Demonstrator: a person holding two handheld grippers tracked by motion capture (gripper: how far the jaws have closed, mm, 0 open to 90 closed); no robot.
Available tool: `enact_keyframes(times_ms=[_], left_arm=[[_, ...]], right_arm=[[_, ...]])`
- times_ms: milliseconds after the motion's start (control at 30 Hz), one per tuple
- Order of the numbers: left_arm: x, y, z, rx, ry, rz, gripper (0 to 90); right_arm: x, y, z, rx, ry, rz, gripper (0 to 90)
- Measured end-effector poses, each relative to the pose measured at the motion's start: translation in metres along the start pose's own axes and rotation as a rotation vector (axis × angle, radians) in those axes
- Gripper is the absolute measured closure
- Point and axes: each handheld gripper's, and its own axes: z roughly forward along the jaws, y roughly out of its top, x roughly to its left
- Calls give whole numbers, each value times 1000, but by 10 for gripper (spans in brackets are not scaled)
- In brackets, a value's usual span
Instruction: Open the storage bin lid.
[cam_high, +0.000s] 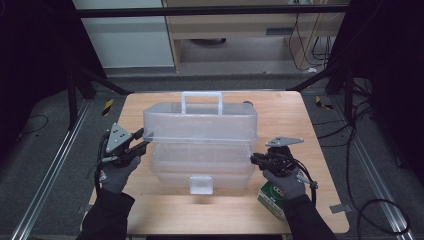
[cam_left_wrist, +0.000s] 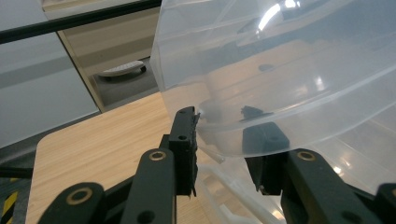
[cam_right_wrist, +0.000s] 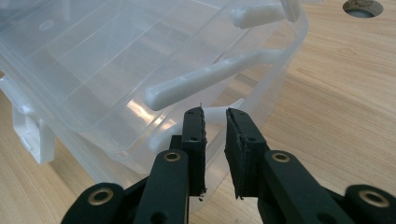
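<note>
A clear plastic tiered toolbox (cam_high: 202, 170) stands on the wooden table (cam_high: 285, 115). Its upper tray (cam_high: 200, 122), with a white handle (cam_high: 201, 102), sits raised above the lower tiers. My left gripper (cam_high: 145, 137) is at the tray's left end. In the left gripper view my left gripper (cam_left_wrist: 222, 123) is shut on the tray's end wall (cam_left_wrist: 233, 135), with one jaw outside it and the other seen through the plastic. My right gripper (cam_high: 254, 159) is at the box's right end. There my right gripper (cam_right_wrist: 215, 119) has a narrow gap between its jaws, its tips at a white link arm (cam_right_wrist: 210, 79).
A green and white carton (cam_high: 272, 199) lies on the table beside my right wrist. A white latch (cam_high: 201, 184) is on the toolbox's front. A round hole (cam_right_wrist: 363, 7) is in the tabletop. Cables and black frame legs surround the table on the floor.
</note>
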Motion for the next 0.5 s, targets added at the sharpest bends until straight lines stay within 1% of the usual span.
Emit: enact_keyframes(times_ms=[67, 167, 367, 500], left_arm=[[1, 1, 0, -3, 0, -1, 654], [2, 2, 1, -18, 0, -18, 654], [3, 7, 3, -32, 11, -24, 663], [4, 14, 6, -43, 26, -35, 672]], right_arm=[[0, 0, 0, 1, 0, 2, 781], [0, 0, 0, 1, 0, 3, 781], [0, 0, 0, 2, 1, 3, 781], [-1, 1, 0, 7, 2, 6, 782]])
